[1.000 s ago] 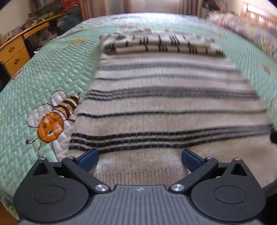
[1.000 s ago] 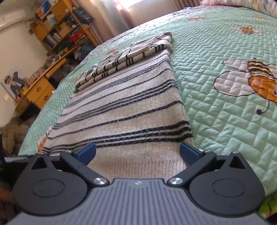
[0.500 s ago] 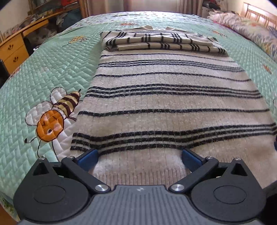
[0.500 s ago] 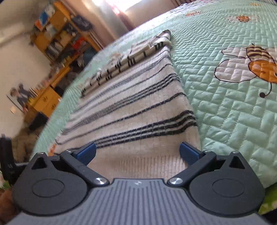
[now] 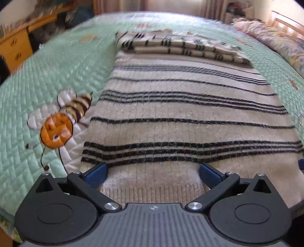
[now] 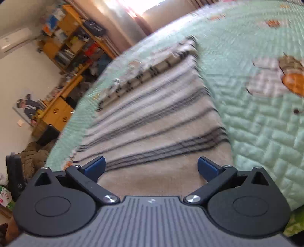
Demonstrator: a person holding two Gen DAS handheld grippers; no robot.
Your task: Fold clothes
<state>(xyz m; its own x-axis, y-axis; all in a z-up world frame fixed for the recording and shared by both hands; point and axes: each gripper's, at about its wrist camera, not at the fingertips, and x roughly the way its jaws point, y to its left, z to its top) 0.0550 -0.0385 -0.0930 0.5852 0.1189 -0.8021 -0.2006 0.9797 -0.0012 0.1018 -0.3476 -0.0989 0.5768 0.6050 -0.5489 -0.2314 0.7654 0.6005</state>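
Wooden shelves (image 6: 76,45), desk (image 5: 15,47); sunlit curtains (image 6: 133,13)

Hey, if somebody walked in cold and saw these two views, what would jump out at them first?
First, the cream knitted sweater with black stripes, spread flat down the mint-green quilted bedspread, its sleeves folded across the far end. Next, the orange embroidered bee on the quilt just left of the sweater. Both the left gripper and the right gripper hang open over the ribbed hem.
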